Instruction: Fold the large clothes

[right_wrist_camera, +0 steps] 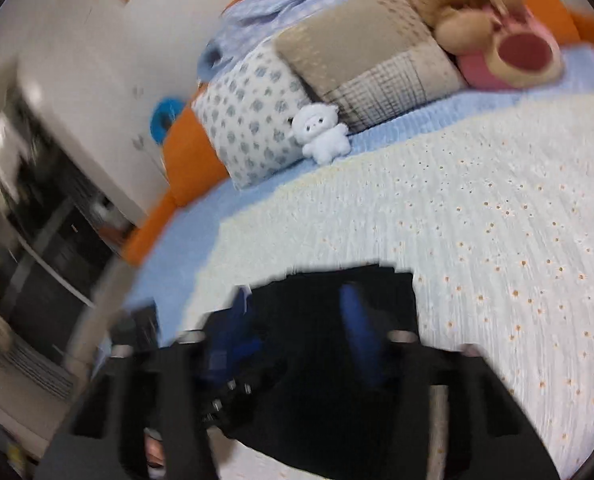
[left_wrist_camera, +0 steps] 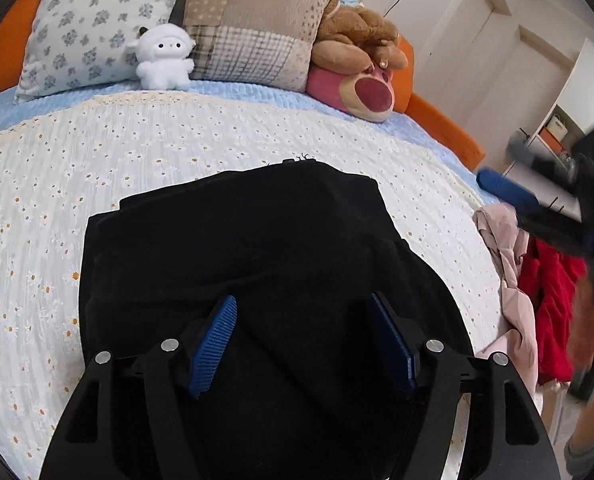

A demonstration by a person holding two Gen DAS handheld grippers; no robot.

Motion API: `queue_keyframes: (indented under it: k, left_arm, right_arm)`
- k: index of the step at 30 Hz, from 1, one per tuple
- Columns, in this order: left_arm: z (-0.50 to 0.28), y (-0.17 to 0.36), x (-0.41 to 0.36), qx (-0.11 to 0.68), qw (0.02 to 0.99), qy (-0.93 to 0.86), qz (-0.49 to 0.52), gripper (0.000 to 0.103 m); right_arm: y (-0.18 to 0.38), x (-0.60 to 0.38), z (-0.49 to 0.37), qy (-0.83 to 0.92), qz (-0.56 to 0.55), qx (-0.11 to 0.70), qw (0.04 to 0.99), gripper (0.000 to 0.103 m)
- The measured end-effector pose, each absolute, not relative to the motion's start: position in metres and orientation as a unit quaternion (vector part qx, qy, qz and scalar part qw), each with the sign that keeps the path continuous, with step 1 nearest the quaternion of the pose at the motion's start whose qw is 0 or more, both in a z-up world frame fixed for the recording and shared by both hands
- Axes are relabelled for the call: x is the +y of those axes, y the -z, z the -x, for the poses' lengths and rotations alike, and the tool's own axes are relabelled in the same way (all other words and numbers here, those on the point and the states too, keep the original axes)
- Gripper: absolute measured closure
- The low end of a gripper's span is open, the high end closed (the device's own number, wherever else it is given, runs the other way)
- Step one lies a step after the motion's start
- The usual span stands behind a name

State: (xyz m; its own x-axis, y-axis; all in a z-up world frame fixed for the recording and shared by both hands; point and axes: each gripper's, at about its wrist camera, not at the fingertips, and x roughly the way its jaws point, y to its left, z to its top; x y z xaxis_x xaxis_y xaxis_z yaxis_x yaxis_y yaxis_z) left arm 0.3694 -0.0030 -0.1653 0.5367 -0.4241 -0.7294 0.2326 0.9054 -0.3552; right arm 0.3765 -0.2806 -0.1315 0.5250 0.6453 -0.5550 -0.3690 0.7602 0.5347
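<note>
A black garment (left_wrist_camera: 237, 248) lies folded into a thick block on the daisy-print bedspread (left_wrist_camera: 77, 184). My left gripper (left_wrist_camera: 303, 312) is open just above its near part, blue pads on either side, holding nothing. My right gripper shows blurred at the right edge of the left wrist view (left_wrist_camera: 513, 196), in the air beside the bed. In the right wrist view, which is motion-blurred, the right gripper (right_wrist_camera: 297, 308) is open over the black garment (right_wrist_camera: 337, 400), with the left gripper's parts (right_wrist_camera: 229, 360) below it.
Pillows (left_wrist_camera: 97, 24), a white plush (left_wrist_camera: 163, 58) and a brown and pink plush (left_wrist_camera: 357, 64) line the head of the bed. A pink garment (left_wrist_camera: 509, 272) and a red one (left_wrist_camera: 553, 304) lie heaped at the bed's right edge. The orange bed frame (left_wrist_camera: 445, 132) borders the mattress.
</note>
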Motion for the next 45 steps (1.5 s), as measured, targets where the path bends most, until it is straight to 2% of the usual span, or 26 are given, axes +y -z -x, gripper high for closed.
queue_keyframes:
  k: [3, 6, 8, 10, 13, 18, 19, 20, 21, 24, 27, 30, 31, 32, 37, 38, 39, 40, 41, 42, 45]
  left_arm:
    - [-0.366, 0.166, -0.006, 0.436, 0.873, 0.191, 0.109, 0.031]
    - [-0.363, 0.170, -0.003, 0.427, 0.874, 0.211, 0.099, 0.031]
    - [-0.361, 0.175, 0.004, 0.421, 0.872, 0.228, 0.100, 0.039]
    - [-0.361, 0.178, 0.017, 0.417, 0.865, 0.250, 0.127, 0.041]
    - [-0.364, 0.184, 0.030, 0.417, 0.857, 0.261, 0.152, 0.054]
    - [-0.364, 0.160, 0.039, 0.438, 0.845, 0.244, 0.185, 0.052]
    - [-0.358, 0.150, 0.042, 0.430, 0.850, 0.240, 0.185, 0.041]
    - [-0.341, 0.131, 0.046, 0.409, 0.860, 0.244, 0.180, 0.029]
    - [-0.328, 0.119, 0.049, 0.397, 0.865, 0.251, 0.176, 0.026]
    - [-0.293, 0.101, 0.053, 0.390, 0.867, 0.266, 0.162, 0.025]
    - [-0.280, 0.119, 0.051, 0.422, 0.863, 0.244, 0.131, 0.025]
    - [-0.288, 0.153, 0.060, 0.456, 0.856, 0.207, 0.129, 0.033]
    - [-0.291, 0.161, 0.064, 0.462, 0.854, 0.200, 0.133, 0.041]
    - [-0.293, 0.167, 0.069, 0.463, 0.853, 0.196, 0.139, 0.044]
    - [-0.299, 0.161, 0.070, 0.479, 0.846, 0.194, 0.130, 0.042]
    - [-0.299, 0.156, 0.072, 0.484, 0.841, 0.198, 0.141, 0.034]
    - [-0.301, 0.150, 0.078, 0.487, 0.835, 0.203, 0.157, 0.025]
    - [-0.300, 0.140, 0.088, 0.491, 0.827, 0.208, 0.179, 0.007]
    - [-0.298, 0.134, 0.096, 0.494, 0.822, 0.210, 0.192, 0.005]
    - [-0.297, 0.131, 0.104, 0.504, 0.810, 0.210, 0.211, 0.005]
    - [-0.296, 0.144, 0.128, 0.568, 0.747, 0.203, 0.281, 0.003]
  right_arm:
    - [0.164, -0.240, -0.366, -0.269, -0.106, 0.407, 0.867, 0.077]
    - [0.201, -0.218, -0.362, -0.230, -0.035, 0.415, 0.880, 0.078]
    - [0.213, -0.220, -0.359, -0.219, -0.037, 0.403, 0.888, 0.077]
    - [0.222, -0.225, -0.356, -0.229, -0.045, 0.383, 0.894, 0.076]
    - [0.233, -0.232, -0.352, -0.244, -0.060, 0.368, 0.895, 0.076]
    - [0.203, -0.233, -0.348, -0.245, -0.058, 0.383, 0.889, 0.072]
    - [0.191, -0.238, -0.342, -0.247, -0.064, 0.382, 0.888, 0.068]
    - [0.178, -0.243, -0.331, -0.254, -0.063, 0.374, 0.890, 0.067]
    - [0.169, -0.245, -0.321, -0.259, -0.056, 0.368, 0.891, 0.067]
    - [0.153, -0.248, -0.284, -0.276, -0.022, 0.357, 0.892, 0.068]
    - [0.165, -0.240, -0.267, -0.282, 0.008, 0.379, 0.881, 0.071]
    - [0.192, -0.235, -0.279, -0.266, 0.021, 0.407, 0.874, 0.073]
    - [0.198, -0.236, -0.284, -0.267, 0.012, 0.414, 0.870, 0.071]
    - [0.202, -0.236, -0.287, -0.266, 0.009, 0.417, 0.869, 0.070]
    - [0.206, -0.234, -0.304, -0.268, 0.003, 0.439, 0.858, 0.067]
    - [0.199, -0.241, -0.306, -0.278, -0.020, 0.450, 0.848, 0.066]
    - [0.194, -0.249, -0.307, -0.289, -0.046, 0.457, 0.840, 0.061]
    - [0.186, -0.264, -0.310, -0.303, -0.090, 0.464, 0.828, 0.041]
    - [0.181, -0.275, -0.312, -0.308, -0.119, 0.470, 0.818, 0.027]
    - [0.176, -0.292, -0.317, -0.310, -0.160, 0.486, 0.802, 0.007]
    - [0.181, -0.333, -0.330, -0.305, -0.248, 0.530, 0.751, 0.008]
